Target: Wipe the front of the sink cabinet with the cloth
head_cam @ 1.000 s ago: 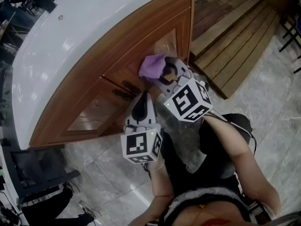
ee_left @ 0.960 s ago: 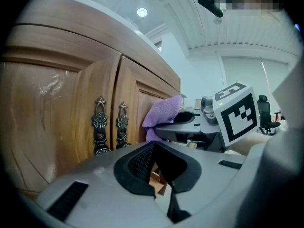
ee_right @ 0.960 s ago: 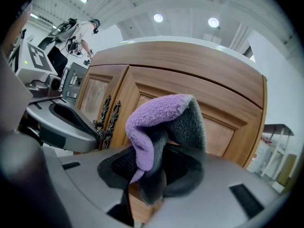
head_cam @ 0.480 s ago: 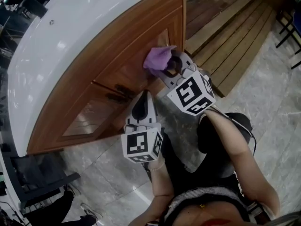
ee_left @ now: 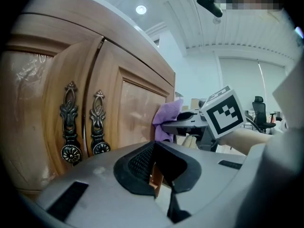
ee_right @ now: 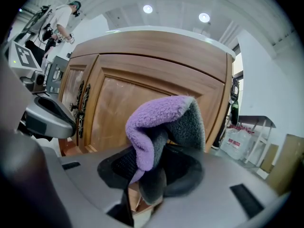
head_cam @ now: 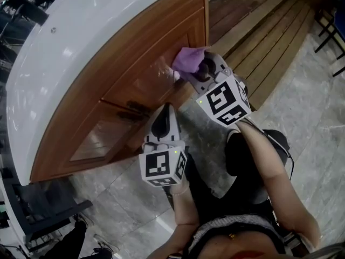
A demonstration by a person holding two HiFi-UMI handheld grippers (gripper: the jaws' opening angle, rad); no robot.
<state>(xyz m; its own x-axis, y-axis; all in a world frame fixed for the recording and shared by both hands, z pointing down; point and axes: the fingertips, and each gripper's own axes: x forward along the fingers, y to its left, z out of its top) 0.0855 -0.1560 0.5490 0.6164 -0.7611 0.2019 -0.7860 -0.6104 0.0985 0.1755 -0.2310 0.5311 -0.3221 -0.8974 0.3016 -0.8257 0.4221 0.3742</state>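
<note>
Two wooden cabinet doors (head_cam: 143, 80), purple cloth (head_cam: 187, 59), marble floor (head_cam: 308, 117)

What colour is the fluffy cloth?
The cloth is purple with a grey side, clearest in the right gripper view.

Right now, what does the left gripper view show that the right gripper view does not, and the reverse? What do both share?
Only the left gripper view: the right gripper seen from the side with its marker cube, and the left gripper with jaws together and empty. Only the right gripper view: the purple-and-grey fleece cloth clamped between the right jaws, grey side showing. Both: the brown wooden cabinet doors, their dark ornate metal handles, and the cloth.
</note>
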